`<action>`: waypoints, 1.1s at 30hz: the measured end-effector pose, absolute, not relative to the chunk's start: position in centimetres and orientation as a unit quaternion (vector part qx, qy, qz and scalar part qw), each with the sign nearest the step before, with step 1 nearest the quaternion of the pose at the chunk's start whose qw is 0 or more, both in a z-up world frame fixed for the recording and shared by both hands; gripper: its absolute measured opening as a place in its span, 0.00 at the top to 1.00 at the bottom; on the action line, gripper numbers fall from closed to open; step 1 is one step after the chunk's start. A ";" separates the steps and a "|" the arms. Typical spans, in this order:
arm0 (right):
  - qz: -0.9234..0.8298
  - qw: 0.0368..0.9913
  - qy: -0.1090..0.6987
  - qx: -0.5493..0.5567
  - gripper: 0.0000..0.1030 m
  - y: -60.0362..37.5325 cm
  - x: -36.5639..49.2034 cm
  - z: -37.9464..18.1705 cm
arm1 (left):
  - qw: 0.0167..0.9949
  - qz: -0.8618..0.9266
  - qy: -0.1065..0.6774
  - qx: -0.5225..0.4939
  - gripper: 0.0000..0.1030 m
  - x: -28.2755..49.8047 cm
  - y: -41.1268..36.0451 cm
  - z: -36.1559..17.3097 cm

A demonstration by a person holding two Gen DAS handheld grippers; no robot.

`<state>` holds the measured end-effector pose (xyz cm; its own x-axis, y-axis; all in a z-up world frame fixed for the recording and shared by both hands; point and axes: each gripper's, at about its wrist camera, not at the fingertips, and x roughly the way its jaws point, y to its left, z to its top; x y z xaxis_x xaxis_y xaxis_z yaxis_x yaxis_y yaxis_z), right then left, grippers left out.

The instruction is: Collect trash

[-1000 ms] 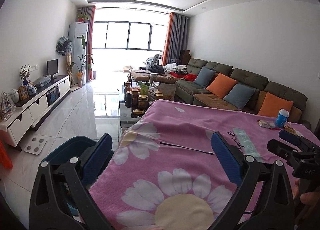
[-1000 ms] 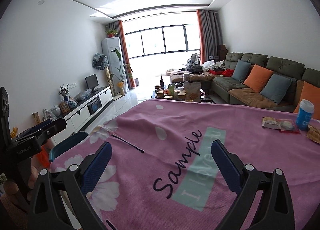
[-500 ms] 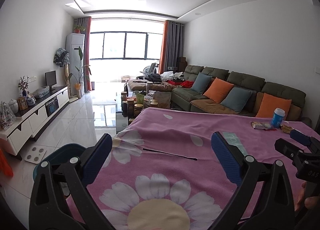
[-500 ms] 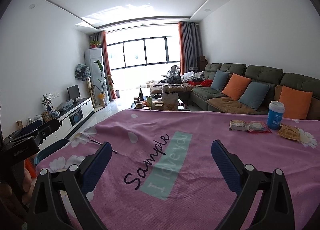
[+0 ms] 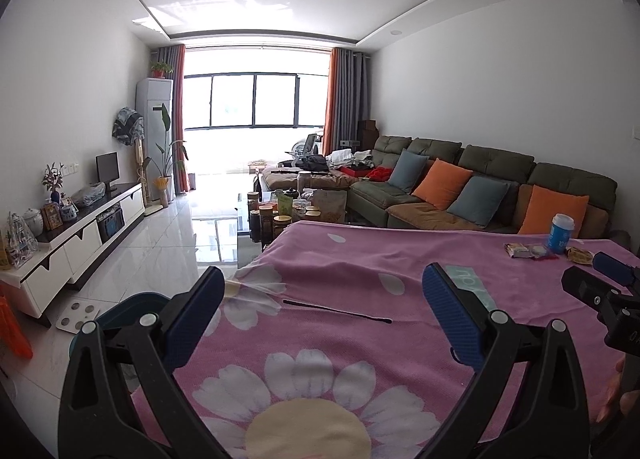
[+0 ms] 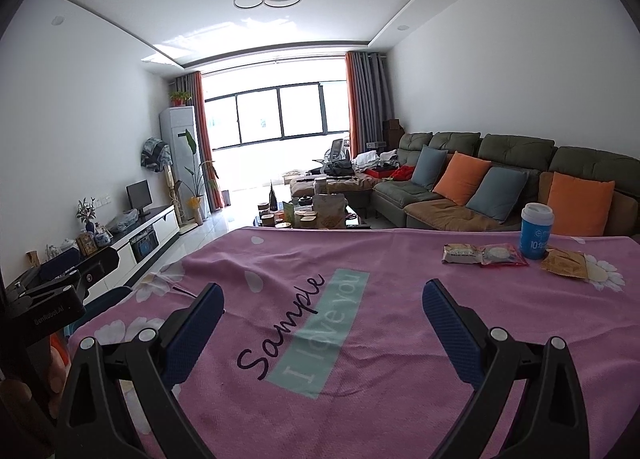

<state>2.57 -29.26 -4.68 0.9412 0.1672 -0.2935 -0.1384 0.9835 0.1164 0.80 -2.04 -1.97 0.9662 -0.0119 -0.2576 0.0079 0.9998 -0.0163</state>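
1. Right wrist view: the right gripper (image 6: 322, 323) hangs with its jaws spread wide and nothing in them, above the pink cloth (image 6: 400, 339). The trash lies well beyond it: two wrappers (image 6: 482, 254) just left of the blue cup (image 6: 536, 232) and a brown packet (image 6: 566, 263) just right of the cup.
2. The left gripper (image 5: 322, 323) is likewise wide and empty, farther from the cup.
3. Flat wrappers may slip from the pads, or the fingers may pinch the cloth and drag it.
4. Reaching between the pieces could tip the cup, which stands close against them.
5. The dark bin (image 5: 124, 309) sits off the table's edge, far from the cup; a carried wrapper could drop on the way.
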 end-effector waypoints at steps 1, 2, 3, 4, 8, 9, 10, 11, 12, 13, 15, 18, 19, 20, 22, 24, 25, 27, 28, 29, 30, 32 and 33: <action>0.078 0.984 0.153 0.047 0.07 -29.3 2.6 -4.7 | 0.992 -0.005 0.130 -0.007 0.05 0.8 -2.1 -2.0; 0.077 0.984 0.153 0.047 0.07 -29.3 2.6 -4.6 | 0.992 -0.004 0.129 -0.007 0.05 0.7 -2.1 -2.0; 0.075 0.984 0.152 0.047 0.07 -29.3 2.5 -4.6 | 0.992 -0.004 0.128 -0.007 0.05 0.7 -2.1 -2.0; 0.075 0.984 0.152 0.047 0.07 -29.3 2.5 -4.6 | 0.992 -0.004 0.128 -0.006 0.05 0.7 -2.1 -2.0; 0.072 0.985 0.152 0.047 0.07 -29.4 2.4 -4.6 | 0.992 -0.001 0.126 -0.004 0.05 0.7 -2.3 -2.1; 0.071 0.985 0.151 0.047 0.07 -29.5 2.4 -4.5 | 0.992 -0.001 0.126 -0.004 0.05 0.7 -2.3 -2.0; 0.069 0.985 0.149 0.047 0.07 -29.5 2.4 -4.5 | 0.992 -0.001 0.126 -0.004 0.05 0.7 -2.3 -2.1; 0.069 0.986 0.146 0.047 0.07 -29.6 2.3 -4.4 | 0.992 0.000 0.125 -0.003 0.05 0.6 -2.3 -2.1; 0.068 0.986 0.145 0.047 0.07 -29.6 2.3 -4.4 | 0.992 0.002 0.124 -0.003 0.05 0.6 -2.3 -2.1; 0.067 0.986 0.145 0.047 0.07 -29.6 2.2 -4.4 | 0.992 0.003 0.123 -0.003 0.05 0.6 -2.3 -2.1; 0.065 0.986 0.143 0.048 0.07 -29.7 2.2 -4.4 | 0.993 0.004 0.122 -0.001 0.05 0.6 -2.5 -2.2; 0.064 0.986 0.143 0.051 0.07 -29.7 2.3 -4.4 | 0.993 0.008 0.121 0.001 0.05 0.8 -2.7 -2.2; 0.064 0.986 0.142 0.051 0.07 -29.8 2.3 -4.4 | 0.993 0.010 0.120 0.002 0.05 0.8 -2.7 -2.2; 0.064 0.987 0.141 0.051 0.07 -29.8 2.3 -4.4 | 0.993 0.010 0.120 0.003 0.05 0.8 -2.7 -2.2; 0.063 0.987 0.138 0.051 0.07 -29.8 2.3 -4.3 | 0.993 0.010 0.120 0.004 0.05 0.8 -2.8 -2.2; 0.062 0.987 0.137 0.052 0.07 -29.9 2.3 -4.3 | 0.993 0.011 0.119 0.005 0.05 0.8 -2.8 -2.2; 0.061 0.987 0.136 0.053 0.07 -29.9 2.3 -4.3 | 0.993 0.011 0.118 0.006 0.05 0.8 -2.8 -2.2; 0.060 0.987 0.137 0.053 0.07 -30.0 2.3 -4.3 | 0.993 0.012 0.117 0.006 0.05 0.8 -2.9 -2.1; 0.059 0.987 0.138 0.053 0.07 -30.0 2.4 -4.4 | 0.993 0.012 0.116 0.006 0.05 0.8 -2.8 -2.1; 0.059 0.987 0.138 0.054 0.07 -30.0 2.4 -4.4 | 0.993 0.013 0.116 0.006 0.05 0.8 -2.8 -2.1; 0.058 0.987 0.139 0.055 0.07 -30.1 2.3 -4.4 | 0.993 0.014 0.115 0.006 0.05 0.7 -2.8 -2.1; 0.058 0.987 0.139 0.056 0.07 -30.1 2.3 -4.4 | 0.993 0.015 0.115 0.007 0.05 0.8 -2.8 -2.1; 0.059 0.987 0.139 0.056 0.07 -30.1 2.4 -4.4 | 0.993 0.016 0.115 0.007 0.05 0.8 -2.8 -2.1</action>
<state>2.35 -30.14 -4.41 0.9544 0.1316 -0.2679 -0.1005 0.9868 0.1266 0.76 -2.76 -2.12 0.9732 0.0332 -0.2276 -0.0299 0.9994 0.0182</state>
